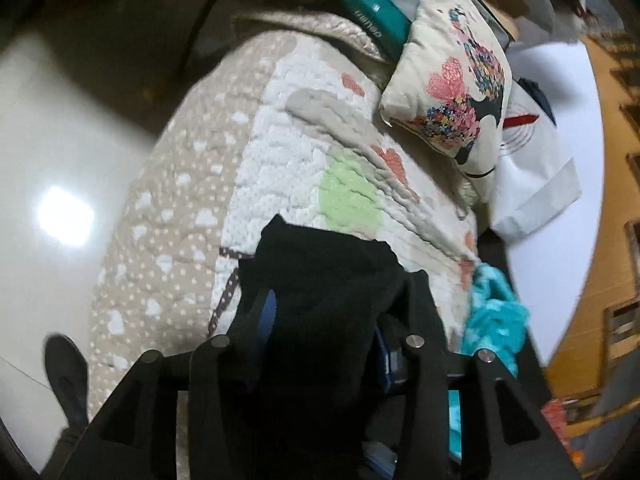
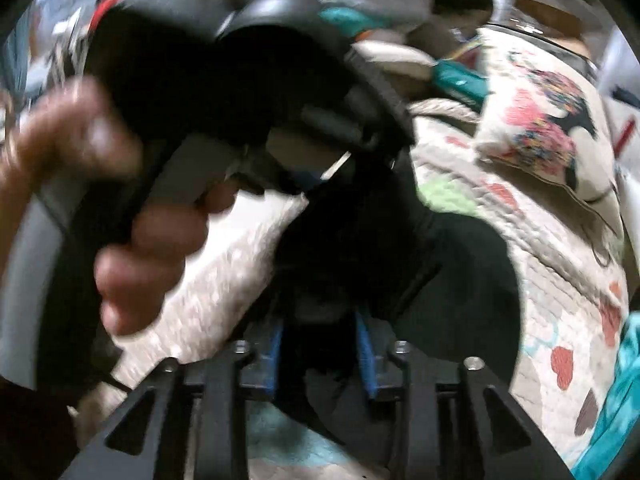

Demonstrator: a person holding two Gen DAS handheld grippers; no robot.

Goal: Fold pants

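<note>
The black pants point(image 1: 320, 280) hang bunched between my left gripper's point(image 1: 324, 320) fingers, lifted above the quilted bed cover point(image 1: 248, 168). The left gripper is shut on the fabric. In the right wrist view the pants point(image 2: 420, 264) drape over the quilt point(image 2: 560, 280), and my right gripper point(image 2: 322, 344) is shut on a fold of them between its blue pads point(image 2: 276, 348). The left hand-held gripper body point(image 2: 240, 92) and the person's hand point(image 2: 144, 240) fill the upper left of that view, close to my right gripper.
A floral cushion point(image 1: 452, 80) lies on the bed beyond the pants, with a teal bottle point(image 1: 372, 12) behind it. A teal garment point(image 1: 496, 312) lies at the bed's right edge. White floor point(image 1: 60, 160) lies left of the bed.
</note>
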